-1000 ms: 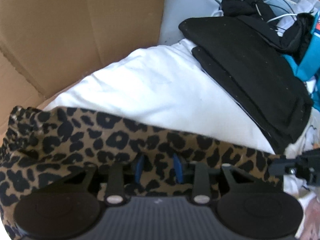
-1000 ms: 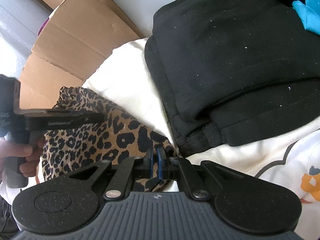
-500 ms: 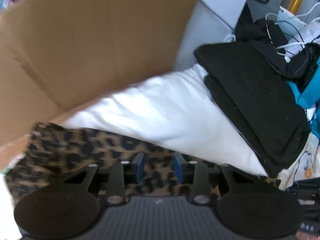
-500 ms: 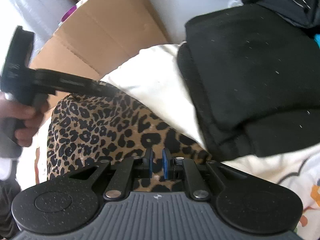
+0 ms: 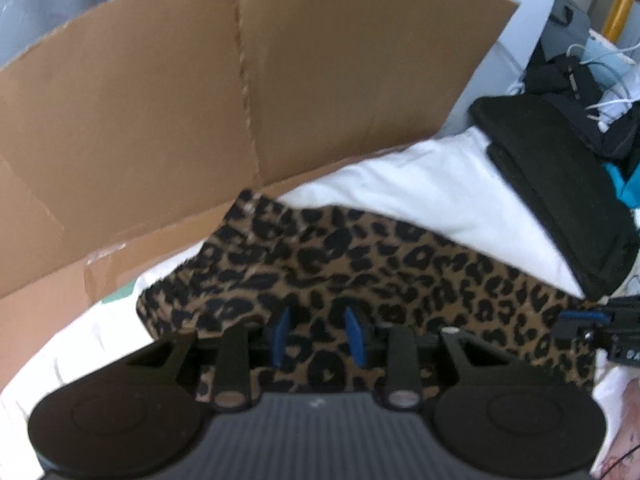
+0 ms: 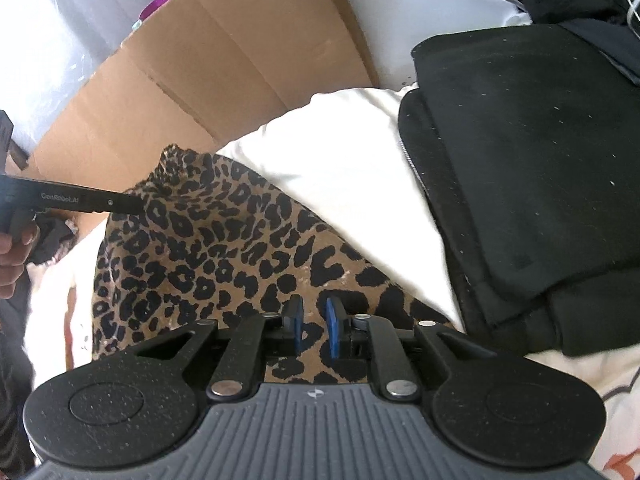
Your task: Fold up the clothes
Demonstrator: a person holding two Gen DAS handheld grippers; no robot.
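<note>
Left gripper (image 5: 318, 336) at lower centre of its view, blue pads parted with a clear gap, nothing pinched, leopard-print garment (image 5: 360, 264) spread just beyond the tips. Right gripper (image 6: 314, 330) likewise parted, narrower gap, over the same cloth at bottom centre. Printed along the left gripper's arm, mid-left in the right view: "GenRobot.AI", small but readable. Garment lying on a white sheet (image 6: 352, 164), folded black clothing (image 6: 532, 168) to the right, cardboard box (image 5: 200, 92) across the top. Only the left view catches white cables (image 5: 608, 100) upper right; only the right view shows the left hand (image 6: 12, 248) gripping the handle.
</note>
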